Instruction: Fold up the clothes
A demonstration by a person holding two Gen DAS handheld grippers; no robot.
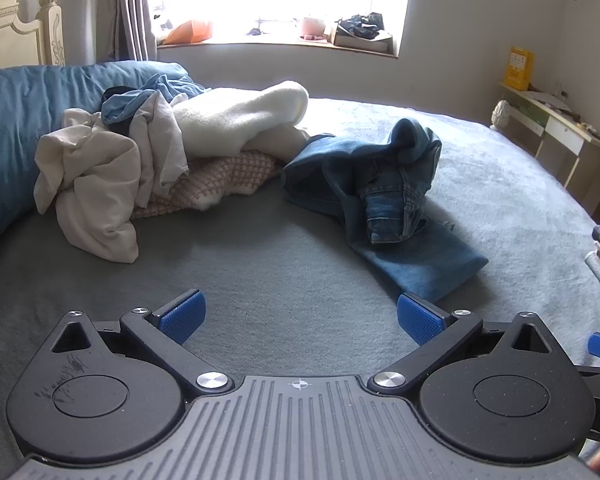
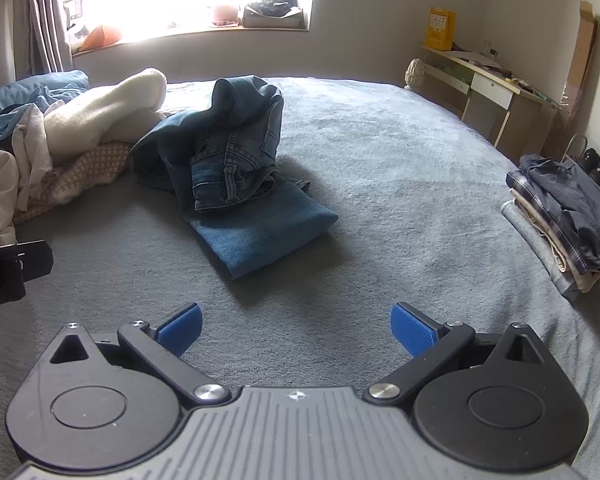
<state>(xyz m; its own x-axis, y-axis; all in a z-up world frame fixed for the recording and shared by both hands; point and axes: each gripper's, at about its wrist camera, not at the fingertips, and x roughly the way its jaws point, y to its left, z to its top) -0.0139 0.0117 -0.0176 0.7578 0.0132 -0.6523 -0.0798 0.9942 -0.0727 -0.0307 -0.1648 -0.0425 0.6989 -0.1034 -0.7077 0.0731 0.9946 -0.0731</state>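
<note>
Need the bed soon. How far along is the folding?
Done: a folded stack sits at the bed's right edge. In hand: nothing; left gripper and right gripper hover with jaws open. Left: crumpled jeans and the unfolded heap.

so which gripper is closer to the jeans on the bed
Left, narrowly. The left gripper is open with the jeans leg hem just off its right finger. The right gripper is also open, with a wider strip of bare blanket before the jeans.

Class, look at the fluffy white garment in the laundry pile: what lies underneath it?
Under the white fleece garment lies a pink-and-white checked knit, its front edge showing. How far the knit runs beneath, and anything below it, is covered.
</note>
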